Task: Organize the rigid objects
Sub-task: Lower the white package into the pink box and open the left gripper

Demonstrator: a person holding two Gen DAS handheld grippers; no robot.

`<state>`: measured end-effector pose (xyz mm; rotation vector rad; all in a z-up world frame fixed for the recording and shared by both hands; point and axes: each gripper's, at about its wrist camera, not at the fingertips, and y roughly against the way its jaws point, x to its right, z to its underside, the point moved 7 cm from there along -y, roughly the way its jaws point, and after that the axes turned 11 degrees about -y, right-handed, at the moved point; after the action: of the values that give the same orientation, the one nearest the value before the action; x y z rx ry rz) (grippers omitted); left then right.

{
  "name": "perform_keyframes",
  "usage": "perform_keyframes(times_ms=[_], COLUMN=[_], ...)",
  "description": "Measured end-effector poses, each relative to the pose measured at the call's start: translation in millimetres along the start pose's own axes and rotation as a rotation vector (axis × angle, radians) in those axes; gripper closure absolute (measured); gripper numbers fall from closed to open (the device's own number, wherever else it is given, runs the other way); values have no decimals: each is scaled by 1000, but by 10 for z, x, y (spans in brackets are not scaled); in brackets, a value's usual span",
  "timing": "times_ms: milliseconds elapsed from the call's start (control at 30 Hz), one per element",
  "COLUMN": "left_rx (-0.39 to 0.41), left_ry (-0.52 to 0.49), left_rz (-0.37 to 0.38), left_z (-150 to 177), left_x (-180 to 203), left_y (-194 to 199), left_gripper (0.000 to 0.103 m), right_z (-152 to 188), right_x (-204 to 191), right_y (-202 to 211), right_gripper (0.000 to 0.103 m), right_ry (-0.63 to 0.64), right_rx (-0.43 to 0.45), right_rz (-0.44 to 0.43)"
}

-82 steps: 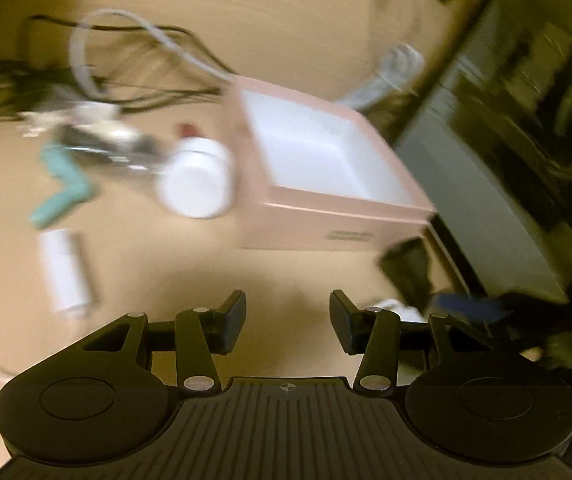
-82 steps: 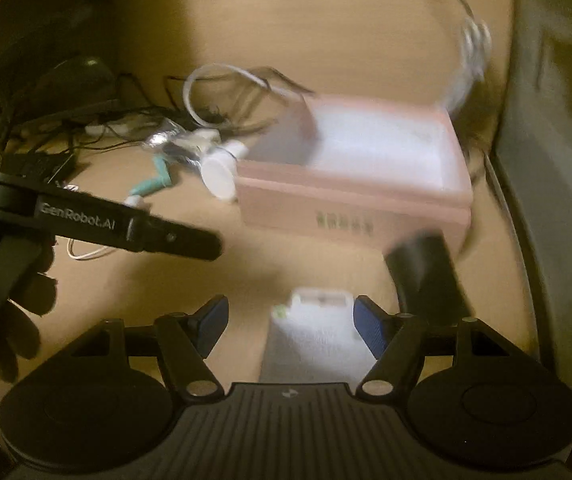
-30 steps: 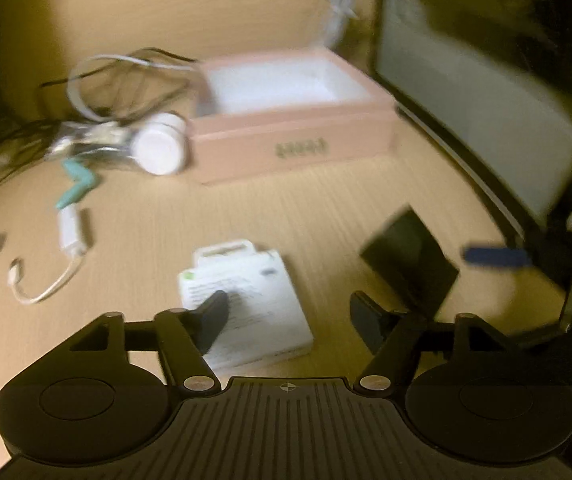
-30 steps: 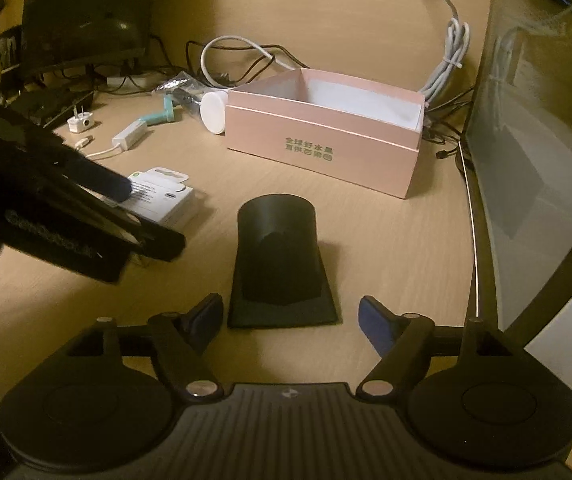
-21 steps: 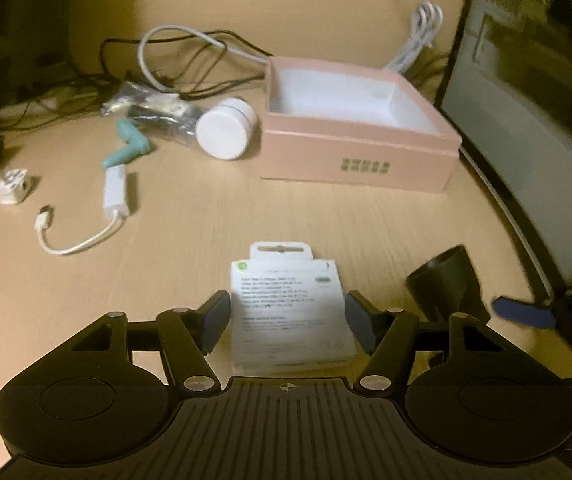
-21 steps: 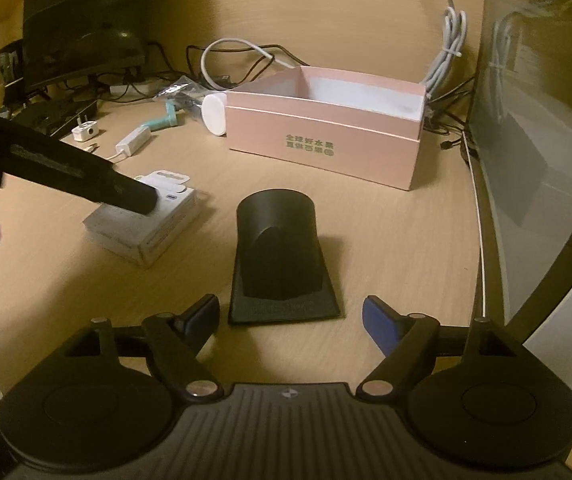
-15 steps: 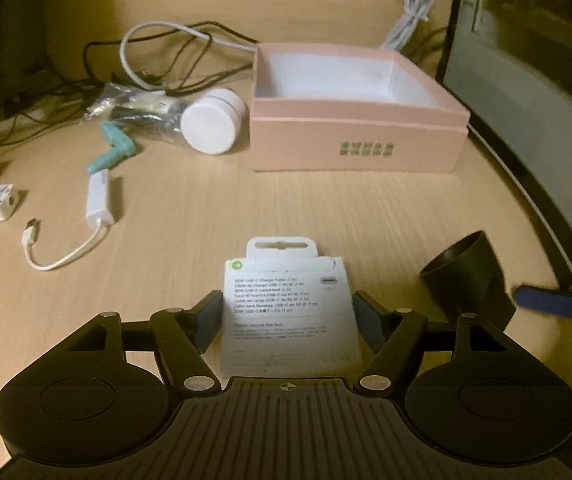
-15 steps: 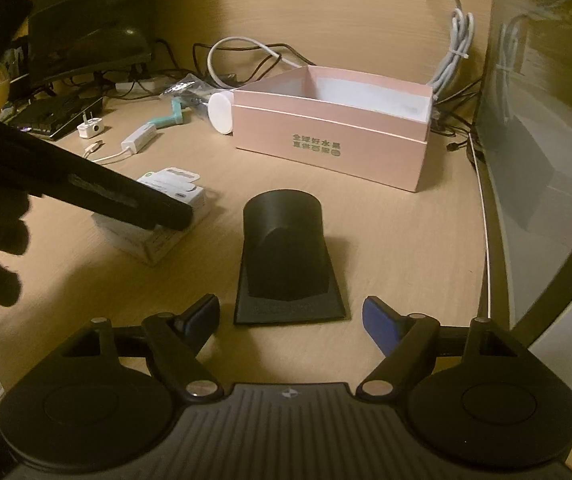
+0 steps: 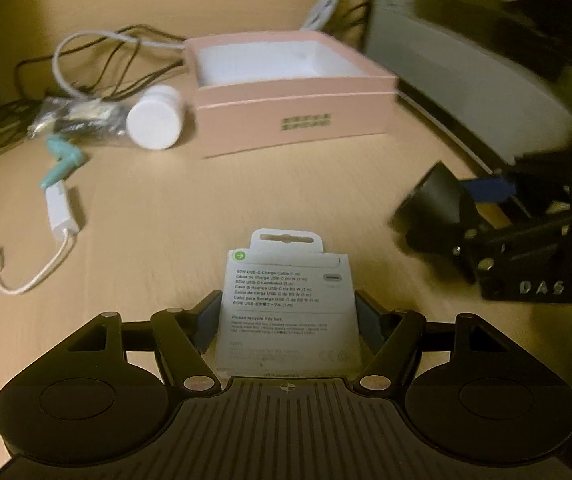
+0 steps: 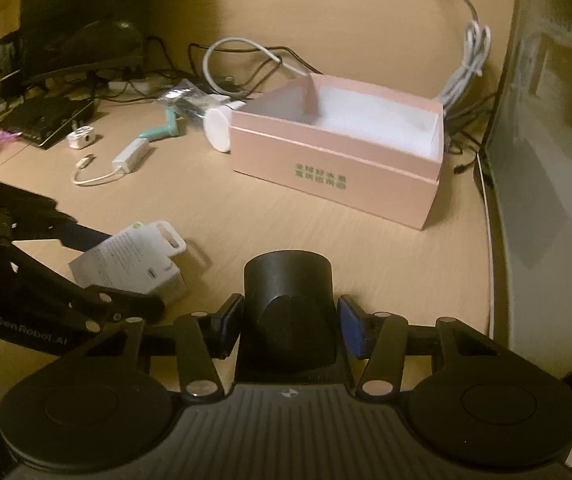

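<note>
Two objects are being taken at once, one by each pair of tongs. The left tongs (image 9: pixel 287 322) are spread to their widest around the white cable box (image 9: pixel 287 304), which lies flat on the worktop (image 9: pixel 206 200); the pads stand just beside its long edges, and a firm press on the cardboard cannot be confirmed. This wide stance is probably chosen because the box is broad and must be caught by its two sides. The right tongs (image 10: pixel 289 330) are closing on the black stand (image 10: pixel 287 304), with the blue pads against its flanks, so it appears gripped at its narrow body, where the hold is most secure. The pink box (image 10: pixel 337 168) stands open and looks empty, behind both objects and well apart from them; it is judged to be the place where the rigid things are meant to be gathered. Beside its left wall a white bottle (image 9: pixel 156 122) is lying on its side, next to a clear bag (image 9: pixel 78 120), a teal piece (image 9: pixel 62 164) and a white adapter (image 9: pixel 60 210). The worktop is of pale wood, with loose cables at the back. The room is dim and yellowish, and a large monitor (image 10: pixel 557 140) is placed at the right.
</note>
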<state>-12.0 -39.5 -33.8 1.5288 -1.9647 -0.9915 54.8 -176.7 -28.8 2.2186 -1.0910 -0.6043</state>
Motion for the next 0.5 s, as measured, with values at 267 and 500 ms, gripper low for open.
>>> perform_keyframes(times_ms=[267,500], left_rx=[205,353], left_ry=[37,-79], left_rz=[106,133], left_z=[-720,-2198], left_x=[-390,-766], left_y=[385,529], left_gripper=[29,28], right_z=[-599,-1772], right_x=[-25,72], right_y=[347,335], right_gripper=[52,44], right_ry=[-39,-53], right_rx=[128,397], right_rz=[66,214])
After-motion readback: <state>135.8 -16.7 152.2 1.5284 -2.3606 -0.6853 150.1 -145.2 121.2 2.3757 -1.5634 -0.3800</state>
